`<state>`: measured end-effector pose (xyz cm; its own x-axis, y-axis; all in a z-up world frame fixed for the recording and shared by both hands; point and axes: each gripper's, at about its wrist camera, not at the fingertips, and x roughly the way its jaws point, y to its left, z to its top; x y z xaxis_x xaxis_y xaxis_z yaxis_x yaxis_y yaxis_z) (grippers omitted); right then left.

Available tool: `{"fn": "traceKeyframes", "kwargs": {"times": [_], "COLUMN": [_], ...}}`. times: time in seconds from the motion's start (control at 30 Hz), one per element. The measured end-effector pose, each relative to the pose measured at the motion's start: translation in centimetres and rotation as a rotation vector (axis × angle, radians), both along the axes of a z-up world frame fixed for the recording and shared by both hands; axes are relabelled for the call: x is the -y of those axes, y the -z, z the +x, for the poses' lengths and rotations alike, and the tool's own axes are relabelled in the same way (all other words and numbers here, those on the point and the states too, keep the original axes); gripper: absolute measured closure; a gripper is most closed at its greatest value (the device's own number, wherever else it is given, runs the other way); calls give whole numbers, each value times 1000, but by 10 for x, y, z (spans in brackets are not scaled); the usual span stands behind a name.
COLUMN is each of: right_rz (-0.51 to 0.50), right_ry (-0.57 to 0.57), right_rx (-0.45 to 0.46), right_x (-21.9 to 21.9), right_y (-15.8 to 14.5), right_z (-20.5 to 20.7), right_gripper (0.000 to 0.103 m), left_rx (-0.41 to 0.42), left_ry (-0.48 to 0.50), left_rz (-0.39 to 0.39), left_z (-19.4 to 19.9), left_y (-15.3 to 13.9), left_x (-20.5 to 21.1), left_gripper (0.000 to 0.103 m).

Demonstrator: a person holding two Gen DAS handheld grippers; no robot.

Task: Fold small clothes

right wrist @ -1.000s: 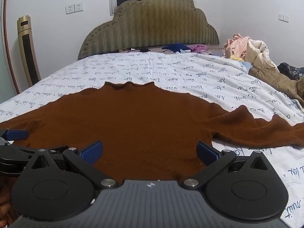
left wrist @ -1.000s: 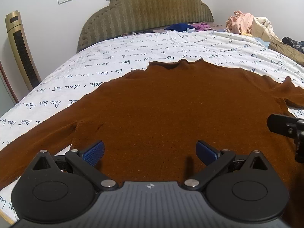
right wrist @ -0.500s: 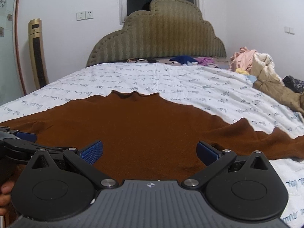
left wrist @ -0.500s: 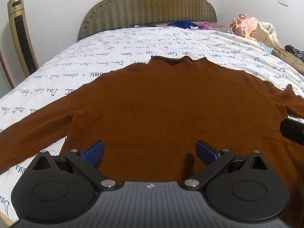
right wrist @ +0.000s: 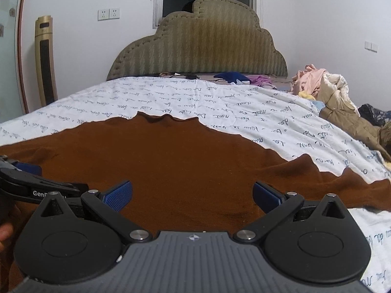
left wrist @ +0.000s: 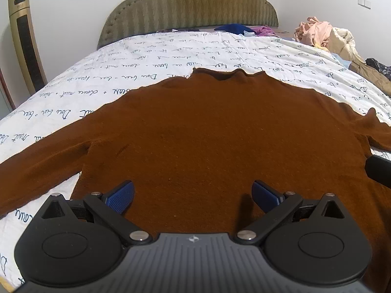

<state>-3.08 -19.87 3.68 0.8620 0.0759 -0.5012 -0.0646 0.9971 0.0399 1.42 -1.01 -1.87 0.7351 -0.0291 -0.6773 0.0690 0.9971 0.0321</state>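
A brown long-sleeved sweater (left wrist: 215,131) lies spread flat on the bed, collar toward the headboard, sleeves stretched out to both sides. It also shows in the right wrist view (right wrist: 180,161). My left gripper (left wrist: 193,193) is open and empty, just above the sweater's near hem, left of centre. My right gripper (right wrist: 193,193) is open and empty above the hem nearer the right sleeve (right wrist: 342,183). The right gripper's edge shows at the far right of the left wrist view (left wrist: 378,171); the left gripper shows at the left of the right wrist view (right wrist: 27,183).
The bed has a white sheet with blue script (left wrist: 146,56) and an olive padded headboard (left wrist: 190,2). A pile of clothes (right wrist: 325,90) lies at the right edge, and blue and purple garments (right wrist: 234,77) by the headboard. A gold tower fan (right wrist: 45,58) stands at the left.
Both grippers have risen and pulled back a little from the sweater, so more of the bed and room shows. Both jaws stay open; the sweater has not moved.
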Motion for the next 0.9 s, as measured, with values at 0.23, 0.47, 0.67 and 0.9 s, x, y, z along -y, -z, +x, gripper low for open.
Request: {"fn": "traceKeyframes", "kwargs": {"times": [0.23,0.47,0.67,0.9], "right_rz": [-5,80,151,135], "right_ry": [18,33,28,17], "right_rx": [4,-3,-26,-17], "right_x": [1,15,24,20], "right_y": [0,-1,4,3], "right_z": [-3,-3,-3,-4], "right_gripper": [0,0,0,0], "left_rx": [-5,-3,-5,-5], "left_ry": [11,22,28,35], "left_rz": [-10,-9,-5,3], "left_z": [-1,0,2,2], "left_y": [1,1,1,1], "left_x": [1,5,8,11], "left_gripper": [0,0,0,0]}}
